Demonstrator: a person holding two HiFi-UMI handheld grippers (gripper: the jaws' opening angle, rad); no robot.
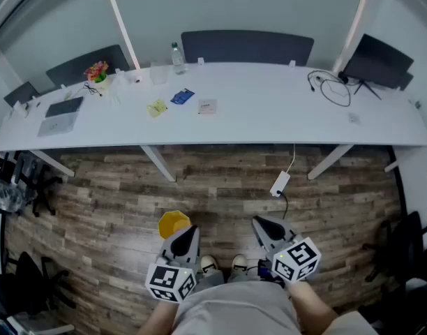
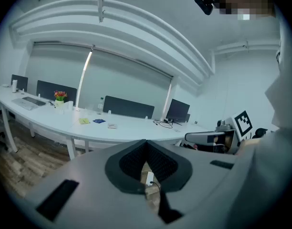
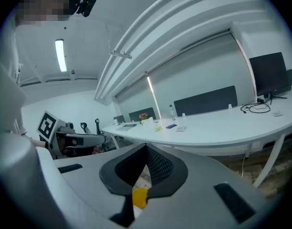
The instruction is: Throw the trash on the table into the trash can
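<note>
"Starting with the biggest thing: why is the long white table (image 1: 269, 110) so far off at twelve o'clock?" asks the first.

"I'd say the person stands well back on the wood floor (image 1: 220, 187), so nothing on the table is within reach yet," says the second.

"And the yellow trash can (image 1: 173, 222)?"

"It stands on the floor at about eleven o'clock, just beside the left gripper (image 1: 191, 232) and well apart from the table. That looks handy for dropping things in, though each piece has to be carried back to it."

"The tools?"

"Both point forward and slightly down. The left gripper's jaws are pressed together with nothing between them. The right gripper (image 1: 259, 222) is the same, closed and empty. It's probably a rest pose before the first reach."

"Where's the trash?"

"On the table, around eleven o'clock: a white packet (image 1: 207, 106), a blue wrapper (image 1: 182, 97) and a yellow wrapper (image 1: 156, 108), lying near each other. None is picked up."
</note>
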